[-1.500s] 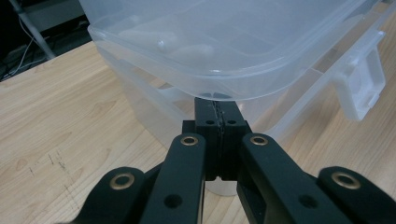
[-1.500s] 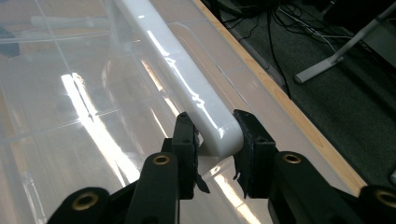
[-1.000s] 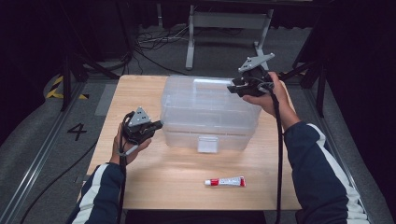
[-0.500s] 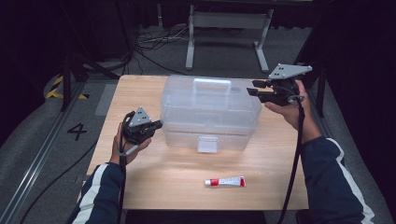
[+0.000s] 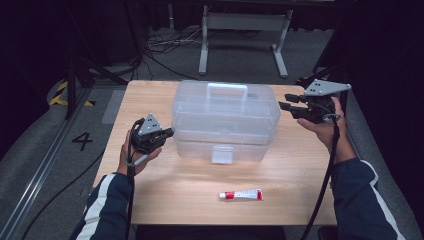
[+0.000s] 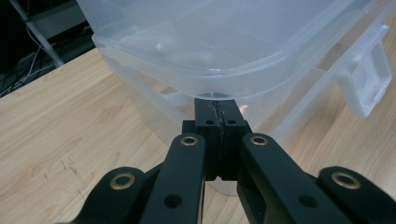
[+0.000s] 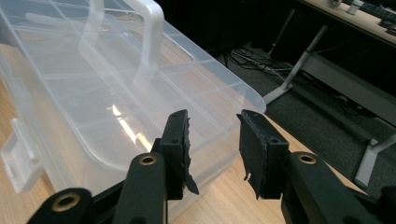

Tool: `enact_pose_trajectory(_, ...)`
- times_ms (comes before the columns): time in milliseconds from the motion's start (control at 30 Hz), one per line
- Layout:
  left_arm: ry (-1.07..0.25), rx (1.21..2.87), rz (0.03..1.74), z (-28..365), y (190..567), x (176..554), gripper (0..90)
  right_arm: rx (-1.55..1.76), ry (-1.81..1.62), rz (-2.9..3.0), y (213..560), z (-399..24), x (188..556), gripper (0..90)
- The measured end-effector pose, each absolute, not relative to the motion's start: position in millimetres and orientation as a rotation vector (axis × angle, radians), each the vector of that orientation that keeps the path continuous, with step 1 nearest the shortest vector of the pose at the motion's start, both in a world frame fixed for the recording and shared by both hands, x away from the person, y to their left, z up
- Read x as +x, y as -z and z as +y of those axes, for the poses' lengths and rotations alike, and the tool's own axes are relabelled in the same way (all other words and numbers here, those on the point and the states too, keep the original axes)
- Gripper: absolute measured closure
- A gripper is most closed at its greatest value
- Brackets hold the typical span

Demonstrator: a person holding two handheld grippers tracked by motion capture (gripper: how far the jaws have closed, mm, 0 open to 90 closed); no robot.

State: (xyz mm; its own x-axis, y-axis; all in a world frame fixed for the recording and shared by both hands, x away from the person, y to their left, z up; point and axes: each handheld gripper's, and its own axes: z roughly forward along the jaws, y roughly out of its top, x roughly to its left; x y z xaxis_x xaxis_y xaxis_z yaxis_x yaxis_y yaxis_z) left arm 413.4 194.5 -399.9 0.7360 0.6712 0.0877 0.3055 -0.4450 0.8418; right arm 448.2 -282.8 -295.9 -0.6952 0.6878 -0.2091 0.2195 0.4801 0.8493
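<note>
Nearest to me, a small red-and-white tube (image 5: pixel 241 194) lay flat on the wooden counter (image 5: pixel 165 200), well apart from both of my hands and just in front of the box. Beyond it sat the clear plastic box (image 5: pixel 225 120), lid down, its white latch (image 5: pixel 222 154) facing me and its carry handle (image 5: pixel 227 89) folded along the top.

My left gripper (image 5: pixel 169 133) rested low at the box's left end, held in my left hand (image 5: pixel 135 152). Its fingers (image 6: pixel 208 116) were pressed fully together with nothing between them, and in the left gripper view their tips sat right under the overhanging lip of the lid, close against the box wall; I could not tell whether they actually touched it.

My right gripper (image 5: pixel 286 102) hovered off the counter beside the box's right end, pointing toward it, with a cable hanging down past my sleeve. Its fingers (image 7: pixel 180 140) stood partly open with a clear gap and held nothing; the torn black pads showed in the right gripper view, with the corner of the lid just beyond them and not between them.

Farther back, past the counter's edge, were a grey floor, loose cables and the metal legs of another table (image 5: pixel 242 22).
</note>
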Motion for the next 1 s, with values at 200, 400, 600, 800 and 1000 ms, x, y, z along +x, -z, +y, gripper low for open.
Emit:
enact_pose_trajectory(200,-0.514,2.040,0.732,195.6,397.4,414.8,89.8,0.806,-1.163,2.184,312.9,-300.2,447.6,62.9)
enact_pose_trajectory(400,-0.523,2.031,0.719,196.0,393.8,416.3,89.8,0.827,-1.117,2.177,333.0,-306.2,445.8,61.3)
enact_pose_trajectory(600,-0.526,2.031,0.715,196.2,391.9,417.4,89.8,0.794,-1.089,2.205,353.9,-304.3,442.1,59.0)
enact_pose_trajectory(800,-0.515,2.026,0.717,196.2,390.5,418.9,89.6,0.749,-1.115,2.247,371.9,-300.7,437.9,59.0)
enact_pose_trajectory(1000,-0.506,2.035,0.717,192.0,390.1,421.7,89.4,0.755,-1.132,2.238,375.8,-300.6,433.1,56.5)
